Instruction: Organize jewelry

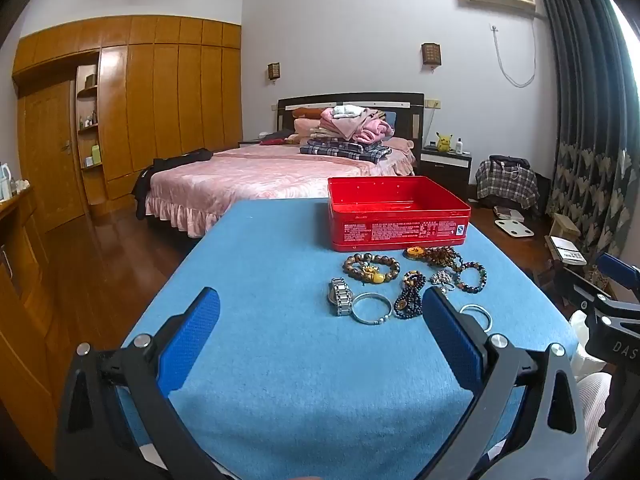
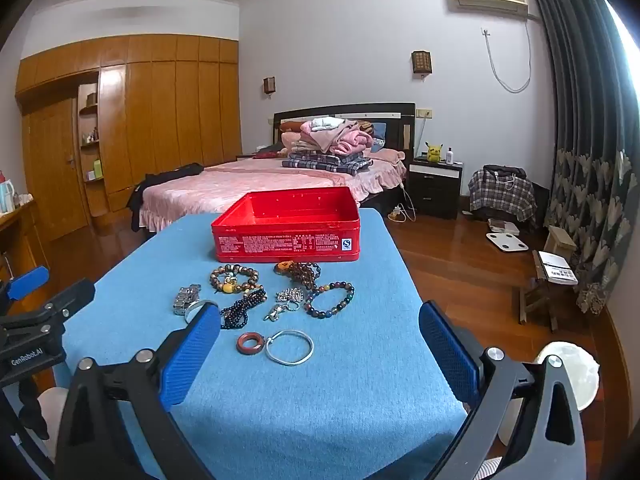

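Note:
An open red tin box (image 1: 398,216) (image 2: 288,230) stands at the far end of a table under a blue cloth (image 1: 280,300) (image 2: 340,380). In front of it lies the jewelry: a brown bead bracelet (image 2: 234,278), a metal watch (image 2: 186,298), a dark bead string (image 2: 242,306), a multicoloured bead bracelet (image 2: 330,300), a silver chain (image 2: 288,296), a red ring (image 2: 249,343) and a silver bangle (image 2: 289,347). My left gripper (image 1: 320,312) and my right gripper (image 2: 320,324) hover open over the near end of the cloth, nothing between their blue pads.
Behind the table is a bed with a pink cover (image 2: 256,188) and stacked clothes. A wooden wardrobe (image 2: 160,120) lines the left wall. A nightstand (image 2: 434,188), a small stool (image 2: 544,288) and dark curtains (image 2: 580,160) are on the right, over a wooden floor.

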Tool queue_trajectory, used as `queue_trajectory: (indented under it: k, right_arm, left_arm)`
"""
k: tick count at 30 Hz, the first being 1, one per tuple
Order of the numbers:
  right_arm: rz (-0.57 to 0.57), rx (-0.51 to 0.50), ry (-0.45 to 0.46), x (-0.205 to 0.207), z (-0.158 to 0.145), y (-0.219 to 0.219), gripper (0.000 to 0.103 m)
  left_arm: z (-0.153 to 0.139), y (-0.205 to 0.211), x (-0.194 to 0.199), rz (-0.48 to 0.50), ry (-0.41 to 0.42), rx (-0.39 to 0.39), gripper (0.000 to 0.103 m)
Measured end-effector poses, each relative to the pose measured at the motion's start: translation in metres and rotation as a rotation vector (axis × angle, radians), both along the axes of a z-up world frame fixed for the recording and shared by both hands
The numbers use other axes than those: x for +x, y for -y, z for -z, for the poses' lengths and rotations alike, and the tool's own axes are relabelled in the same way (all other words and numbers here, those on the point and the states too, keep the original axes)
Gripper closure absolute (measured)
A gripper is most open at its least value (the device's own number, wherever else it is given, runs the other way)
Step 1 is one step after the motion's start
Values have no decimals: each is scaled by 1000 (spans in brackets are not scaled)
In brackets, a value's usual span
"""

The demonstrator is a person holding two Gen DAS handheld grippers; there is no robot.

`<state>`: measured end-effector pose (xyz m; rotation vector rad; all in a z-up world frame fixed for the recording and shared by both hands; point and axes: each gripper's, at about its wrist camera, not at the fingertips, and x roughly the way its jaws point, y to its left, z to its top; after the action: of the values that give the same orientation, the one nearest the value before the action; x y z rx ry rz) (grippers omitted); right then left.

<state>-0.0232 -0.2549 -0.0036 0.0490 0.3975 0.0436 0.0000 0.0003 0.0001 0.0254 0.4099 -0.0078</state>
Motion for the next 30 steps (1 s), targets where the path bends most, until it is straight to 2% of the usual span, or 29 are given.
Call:
queue_trajectory:
  k: [13,21,30]
  right_arm:
    - [0,2,8,-1,2,0,6]
    - [2,3,15,-1,-15,3,6]
    - [4,-1,37,-4,-11,3,6]
  left_arm:
    - [0,0,0,-1,-1,2,5]
    - [-3,0,0,-1,5,4,5]
    - [-11,-4,-4,-3,16,5,5]
